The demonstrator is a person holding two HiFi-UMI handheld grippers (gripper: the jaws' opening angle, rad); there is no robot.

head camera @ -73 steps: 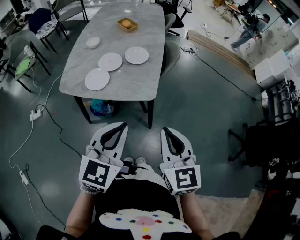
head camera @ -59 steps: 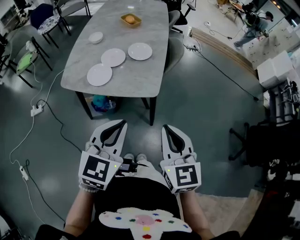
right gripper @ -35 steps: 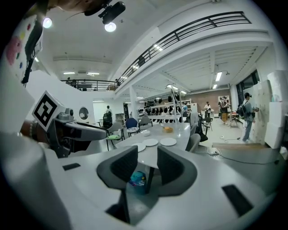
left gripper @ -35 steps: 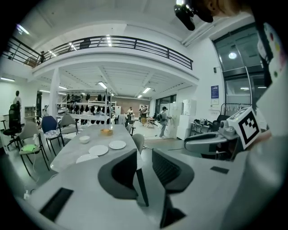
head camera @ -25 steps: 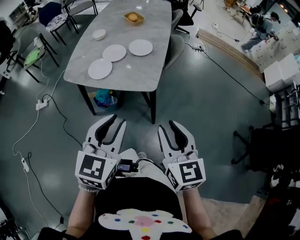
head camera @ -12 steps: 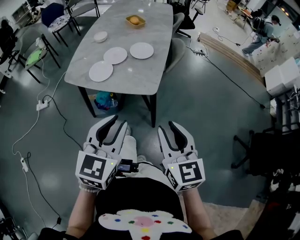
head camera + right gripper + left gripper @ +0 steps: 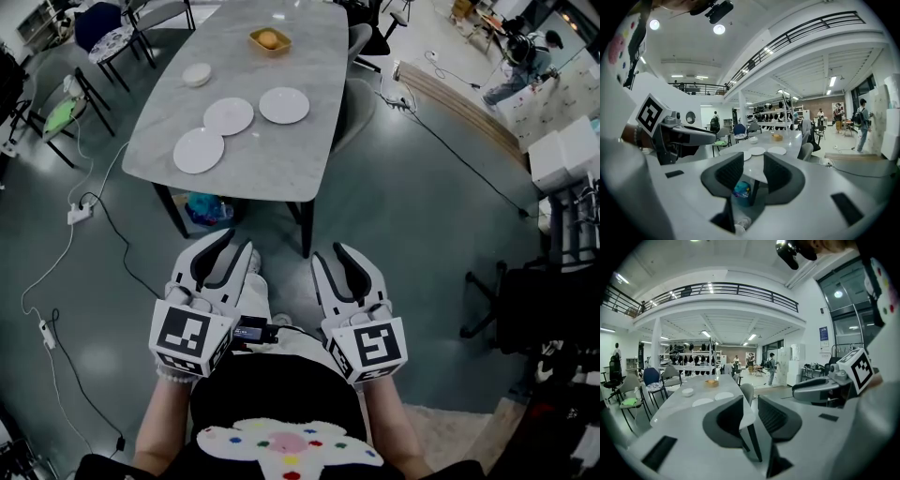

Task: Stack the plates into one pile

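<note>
Three white plates lie apart on the grey marble table (image 7: 272,164): the nearest plate (image 7: 199,150), a middle plate (image 7: 229,116) and a right plate (image 7: 284,105). All are far ahead of me. My left gripper (image 7: 234,249) and right gripper (image 7: 331,255) are held side by side over the floor, short of the table's near end. Both are open and hold nothing. The left gripper's jaws have just closed a little. Past the left gripper (image 7: 751,405) I see two plates (image 7: 702,402). Past the right gripper (image 7: 753,161) the plates (image 7: 757,151) show in a row.
A small white bowl (image 7: 197,74) and a yellow bowl (image 7: 269,39) sit farther back on the table. A blue bag (image 7: 202,208) lies under it. Chairs (image 7: 56,112) stand at its left, one chair (image 7: 354,94) at its right. Cables (image 7: 103,225) cross the floor; a black office chair (image 7: 525,295) stands right.
The table has come nearer and sits a little lower in the head view as the person walks toward it. Both grippers have gone forward with the body, side by side as before.
</note>
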